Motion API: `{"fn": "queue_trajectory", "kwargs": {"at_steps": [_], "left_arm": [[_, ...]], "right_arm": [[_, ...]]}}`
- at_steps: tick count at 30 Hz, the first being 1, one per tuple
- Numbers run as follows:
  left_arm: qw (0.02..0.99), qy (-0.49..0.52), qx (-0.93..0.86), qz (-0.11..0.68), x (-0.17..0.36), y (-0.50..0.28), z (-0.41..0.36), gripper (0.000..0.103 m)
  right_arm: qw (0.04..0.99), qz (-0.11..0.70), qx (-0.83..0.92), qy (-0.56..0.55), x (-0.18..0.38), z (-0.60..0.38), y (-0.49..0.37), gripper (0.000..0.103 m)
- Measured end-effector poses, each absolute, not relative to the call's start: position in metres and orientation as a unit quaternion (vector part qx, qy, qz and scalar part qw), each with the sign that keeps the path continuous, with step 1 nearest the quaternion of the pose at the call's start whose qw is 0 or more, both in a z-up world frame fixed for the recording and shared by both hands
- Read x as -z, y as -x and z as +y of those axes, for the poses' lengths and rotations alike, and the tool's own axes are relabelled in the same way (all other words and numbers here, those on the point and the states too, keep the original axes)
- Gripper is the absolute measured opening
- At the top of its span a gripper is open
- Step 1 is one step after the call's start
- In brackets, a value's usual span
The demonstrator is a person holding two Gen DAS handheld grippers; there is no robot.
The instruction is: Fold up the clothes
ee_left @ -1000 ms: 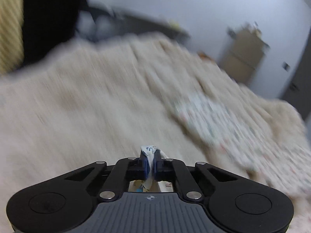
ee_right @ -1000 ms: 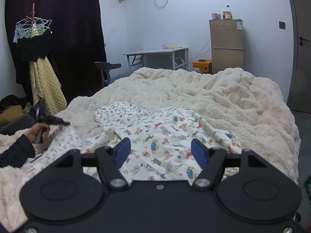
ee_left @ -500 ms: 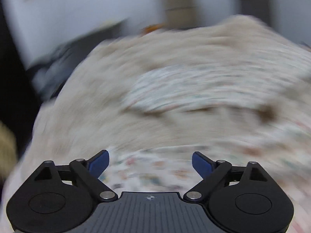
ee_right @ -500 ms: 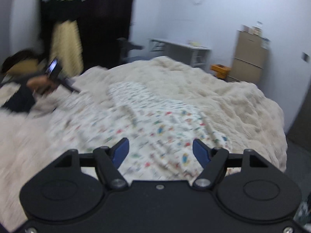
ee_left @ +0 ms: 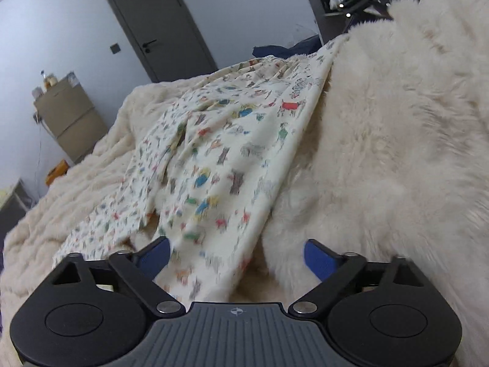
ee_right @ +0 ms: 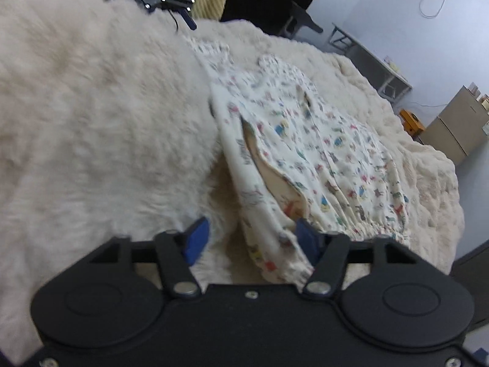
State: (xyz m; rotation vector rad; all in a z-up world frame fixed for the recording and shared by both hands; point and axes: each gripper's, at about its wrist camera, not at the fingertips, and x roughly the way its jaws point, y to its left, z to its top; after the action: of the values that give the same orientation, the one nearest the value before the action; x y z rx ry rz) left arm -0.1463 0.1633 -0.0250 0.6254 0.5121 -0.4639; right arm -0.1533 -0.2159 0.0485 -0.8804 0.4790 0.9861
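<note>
On the fluffy bed (ee_left: 397, 140) the printed garment (ee_left: 220, 159) lay spread and rumpled, barely a fold made, most work left. Both the left gripper (ee_left: 235, 255) and right gripper (ee_right: 249, 238) were closing their jaws around a cloth edge, neither yet pinching.

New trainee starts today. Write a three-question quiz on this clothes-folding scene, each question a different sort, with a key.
1. True or false: the printed garment lies on a fluffy cream blanket.
2. Multiple choice: in the right wrist view, what lies between the fingers of the right claw?
A. a coat hanger
B. an edge of the printed garment
C. a book
3. Fill in: in the left wrist view, the door in the wall behind the bed is ____ (open or shut).

Key
1. True.
2. B. The cloth edge runs between the blue pads, and the jaws are closing on it.
3. Shut.
</note>
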Motion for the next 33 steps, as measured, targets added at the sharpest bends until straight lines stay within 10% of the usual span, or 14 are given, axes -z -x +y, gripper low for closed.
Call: {"fn": "queue_trajectory", "kwargs": {"at_steps": [2,12,15,17,18,22,33], "left_arm": [[0.889,-0.315,0.226,0.245,0.028,0.143,0.157,0.0],[0.915,-0.251,0.258,0.181,-0.007,0.183,0.2,0.0],[0.897,-0.269,0.279,0.213,0.004,0.18,0.19,0.019],[0.895,-0.279,0.273,0.216,0.01,0.176,0.187,0.066],[0.897,-0.279,0.267,0.216,0.012,0.175,0.187,0.071],[0.902,-0.27,0.266,0.206,0.007,0.174,0.184,0.075],[0.896,-0.306,0.219,0.236,0.012,0.139,0.145,0.093]], "right_arm": [[0.763,0.211,-0.456,0.406,-0.049,-0.213,0.154,0.004],[0.757,0.18,-0.49,0.394,-0.079,-0.238,0.179,0.0],[0.735,0.222,-0.497,0.404,-0.071,-0.237,0.175,0.005],[0.737,0.217,-0.499,0.401,-0.07,-0.244,0.175,0.018],[0.747,0.206,-0.499,0.389,-0.074,-0.251,0.174,0.02],[0.794,0.156,-0.51,0.291,-0.099,-0.283,0.163,0.054],[0.906,0.301,-0.295,0.042,-0.058,-0.288,0.014,0.059]]}}
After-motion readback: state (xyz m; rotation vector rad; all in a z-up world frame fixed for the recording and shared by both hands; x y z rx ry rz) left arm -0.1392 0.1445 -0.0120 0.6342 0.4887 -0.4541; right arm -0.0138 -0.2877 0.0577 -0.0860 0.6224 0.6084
